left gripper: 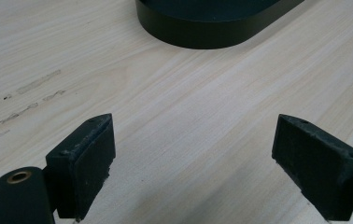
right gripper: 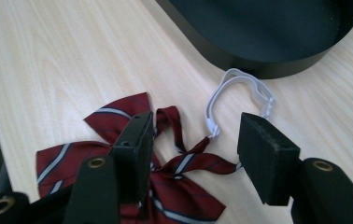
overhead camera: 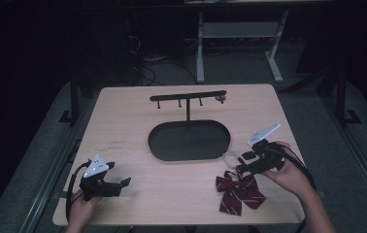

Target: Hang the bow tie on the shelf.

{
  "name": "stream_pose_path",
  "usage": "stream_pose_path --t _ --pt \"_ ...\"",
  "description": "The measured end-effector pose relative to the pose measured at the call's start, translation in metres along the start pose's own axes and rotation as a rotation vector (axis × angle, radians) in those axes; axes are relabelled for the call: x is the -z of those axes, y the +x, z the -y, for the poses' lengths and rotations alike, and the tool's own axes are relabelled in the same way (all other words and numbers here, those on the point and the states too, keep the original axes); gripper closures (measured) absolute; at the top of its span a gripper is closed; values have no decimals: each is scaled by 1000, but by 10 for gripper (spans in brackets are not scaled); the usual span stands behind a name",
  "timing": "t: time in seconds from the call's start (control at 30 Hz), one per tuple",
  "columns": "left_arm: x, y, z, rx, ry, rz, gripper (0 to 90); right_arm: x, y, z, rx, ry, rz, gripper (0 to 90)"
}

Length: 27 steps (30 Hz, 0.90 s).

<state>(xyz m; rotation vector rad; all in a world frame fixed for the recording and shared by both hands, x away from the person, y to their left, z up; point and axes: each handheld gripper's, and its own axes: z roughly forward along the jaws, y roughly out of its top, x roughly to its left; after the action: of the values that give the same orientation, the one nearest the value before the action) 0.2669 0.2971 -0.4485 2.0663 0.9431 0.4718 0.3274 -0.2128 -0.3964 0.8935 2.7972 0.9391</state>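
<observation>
A: Bow tie point(overhead camera: 240, 191) flat on the counter point(overhead camera: 138, 145), near the front right edge, white strap point(right gripper: 240, 91) looping up toward the black tray point(overhead camera: 189, 141).

B: Right gripper point(right gripper: 193, 149) low over the knot, jaws apart on either side, pressing nothing yet.

A: Left gripper point(left gripper: 193, 163)?

B: Parked over bare wood, jaws wide, nothing between.

A: So, likely the pick-up step.

B: Next: sink a touch, pinch the knot or strap, then lift toward the hook stand point(overhead camera: 188, 97).
</observation>
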Motion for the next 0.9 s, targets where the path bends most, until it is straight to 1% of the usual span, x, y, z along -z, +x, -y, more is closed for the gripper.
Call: stream_pose_path --t 0.07,0.17,0.2,0.23,0.33,0.47,0.57,0.63,0.73,0.8,0.87,0.9 --pt "0 0 0 1 -1 0 131 -3 -5 -4 0 8 -10 466" --pt "1 0 0 -2 -4 0 131 -7 -12 -9 -13 22 -6 476" --pt "1 0 -1 -5 -2 0 131 -8 -14 -10 -10 18 -8 486" --pt "1 0 0 -5 -4 1 131 -10 -17 -11 -27 18 -22 490" --pt "0 0 0 0 -4 3 131 -16 -23 -12 -43 33 -23 500" --pt "0 0 0 3 -3 3 130 -25 -33 -10 -65 70 -7 535" --pt "0 0 -1 -2 -3 4 131 -31 -38 -11 -76 81 -4 555" --pt "0 0 0 1 -3 5 130 -37 -41 -11 -80 100 8 576" --pt "0 1 0 4 -5 3 130 -42 -43 -13 -92 120 26 603" --pt "0 1 0 6 -5 4 131 -45 -45 -13 -90 129 37 622" --pt "0 1 0 6 -4 5 131 -47 -47 -13 -102 138 43 632" --pt "1 1 -1 -2 2 5 131 -48 -48 -12 -103 143 49 638"
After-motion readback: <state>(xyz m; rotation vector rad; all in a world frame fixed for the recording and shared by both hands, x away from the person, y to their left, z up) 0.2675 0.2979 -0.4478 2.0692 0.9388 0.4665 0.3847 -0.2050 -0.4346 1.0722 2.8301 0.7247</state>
